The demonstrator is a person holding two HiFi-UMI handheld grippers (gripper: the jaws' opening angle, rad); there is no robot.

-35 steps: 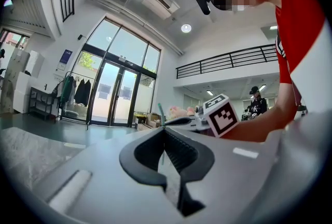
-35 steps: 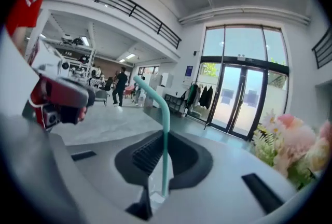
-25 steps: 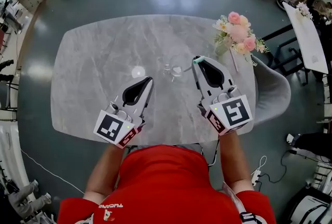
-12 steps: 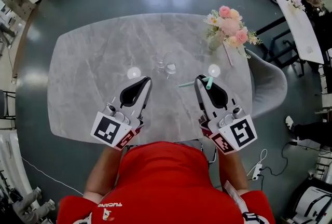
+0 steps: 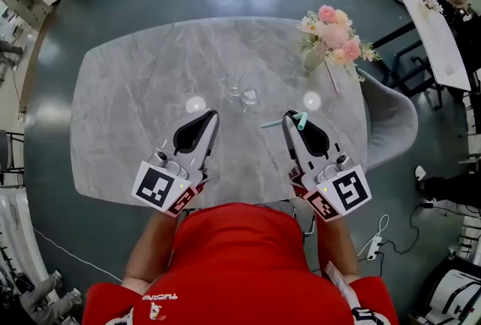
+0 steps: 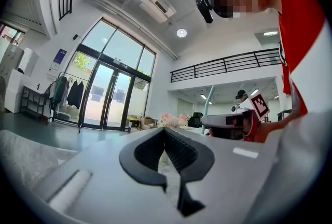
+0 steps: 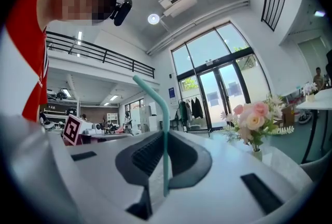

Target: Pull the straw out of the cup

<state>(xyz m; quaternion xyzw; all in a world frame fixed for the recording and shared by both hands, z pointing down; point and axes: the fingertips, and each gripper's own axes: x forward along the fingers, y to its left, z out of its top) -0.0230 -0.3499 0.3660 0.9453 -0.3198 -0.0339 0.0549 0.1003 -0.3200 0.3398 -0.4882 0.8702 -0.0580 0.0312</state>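
Note:
A clear glass cup [image 5: 246, 95] stands upright near the middle of the grey marble table [image 5: 135, 90]. The teal bendy straw [image 5: 279, 122] is outside the cup, and my right gripper [image 5: 288, 117] is shut on it, nearer me and to the right of the cup. In the right gripper view the straw [image 7: 165, 161] runs up between the closed jaws and bends left at the top. My left gripper [image 5: 213, 116] hovers near the cup's left side, shut with nothing in it. The left gripper view shows its jaws closed and the straw [image 6: 209, 101] off to the right.
A vase of pink flowers [image 5: 329, 34] stands at the table's far right corner, also in the right gripper view [image 7: 252, 122]. A grey chair [image 5: 391, 124] sits by the table's right end. Ceiling lights reflect off the tabletop [image 5: 195, 104].
One second ago my right gripper was at the cup's rim. It has since pulled back toward me with the straw, which now hangs outside the cup. The left gripper has stayed put.

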